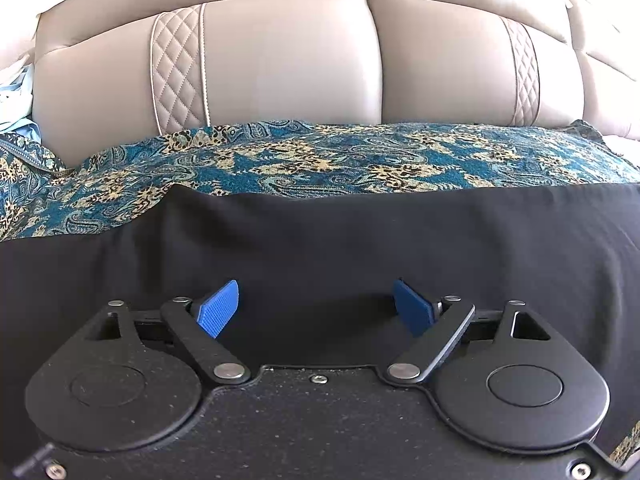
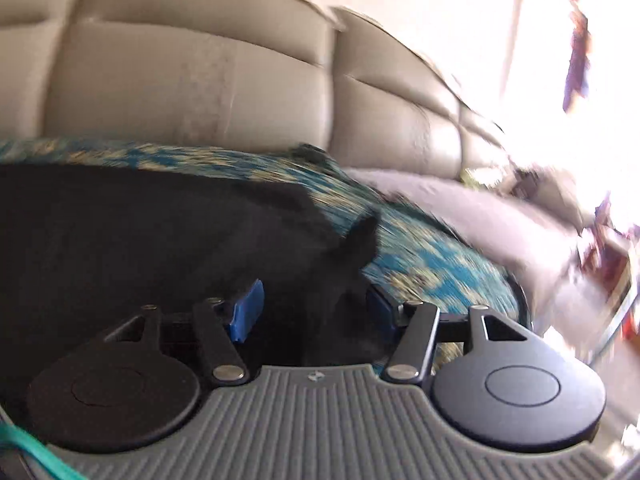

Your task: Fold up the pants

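Black pants (image 1: 320, 240) lie spread on a teal paisley throw (image 1: 320, 156) over a sofa seat. My left gripper (image 1: 316, 308) is open, its blue pads wide apart just above the black cloth, holding nothing. In the right wrist view, which is motion blurred, the pants (image 2: 160, 232) fill the left and middle, with a peaked corner at their right end (image 2: 362, 236). My right gripper (image 2: 314, 312) is open over that end, black cloth lying between its blue pads.
The beige leather sofa back (image 1: 288, 64) rises behind the throw. A light blue item (image 1: 16, 92) lies at the far left. In the right wrist view a grey cushion (image 2: 460, 208) and bright clutter lie to the right.
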Demonstrator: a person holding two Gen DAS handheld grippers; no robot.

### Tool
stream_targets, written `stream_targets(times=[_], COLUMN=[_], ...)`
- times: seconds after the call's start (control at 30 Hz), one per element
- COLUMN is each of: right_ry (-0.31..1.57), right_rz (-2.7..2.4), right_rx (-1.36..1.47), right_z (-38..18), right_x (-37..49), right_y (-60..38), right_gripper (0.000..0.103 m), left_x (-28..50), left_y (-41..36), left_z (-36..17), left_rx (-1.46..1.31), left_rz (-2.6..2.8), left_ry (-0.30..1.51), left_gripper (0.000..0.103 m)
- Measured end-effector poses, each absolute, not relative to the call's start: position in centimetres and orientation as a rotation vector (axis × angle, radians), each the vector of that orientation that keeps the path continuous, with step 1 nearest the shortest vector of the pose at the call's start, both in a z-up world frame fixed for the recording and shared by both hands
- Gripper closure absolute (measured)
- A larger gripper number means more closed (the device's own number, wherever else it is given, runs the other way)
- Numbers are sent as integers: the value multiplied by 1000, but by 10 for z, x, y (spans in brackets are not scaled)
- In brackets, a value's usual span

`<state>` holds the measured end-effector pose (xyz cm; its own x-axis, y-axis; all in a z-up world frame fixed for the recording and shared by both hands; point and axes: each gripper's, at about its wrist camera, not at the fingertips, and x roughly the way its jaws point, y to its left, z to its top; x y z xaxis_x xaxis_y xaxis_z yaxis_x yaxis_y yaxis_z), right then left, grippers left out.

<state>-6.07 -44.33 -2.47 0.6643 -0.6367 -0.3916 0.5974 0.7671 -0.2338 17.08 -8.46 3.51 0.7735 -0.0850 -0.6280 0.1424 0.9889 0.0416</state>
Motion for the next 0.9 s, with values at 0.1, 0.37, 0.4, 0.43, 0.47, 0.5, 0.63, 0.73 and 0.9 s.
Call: stream_targets(times=[0.1,0.37,0.4,0.43,0.47,0.5,0.63,0.73,0.9], right_ry=[473,444,446,444,441,440,452,448,429], right_rz=[-759,-682,-663,-648,-629,-616,-597,-635,-693], right_rx=[9,293,294,289,287,290,309,369,438], right_z=[-26,-27,-28,-27,-25,-24,-19,-18,-5], right_x=[-69,-84,-81,-82,-81,-78,-70,-69,-61], right_y=[-462,-488,-487,-483,-480,-478,-472,-480,-473], right_gripper=[24,30,38,43,55,70,89,94,96], left_x=[171,170,170,170,170,170,164,164,172], left_y=[-85,-84,-84,-84,-84,-84,-77,-61,-28], left_z=[35,35,35,35,35,35,50,62,60], left_rx=[89,89,88,88,89,89,92,67,71], left_rz=[-124,-125,-126,-125,-125,-125,-122,-99,-18], left_ry=[674,669,668,666,665,665,629,661,775], left_gripper=[18,18,18,18,18,18,30,30,30])
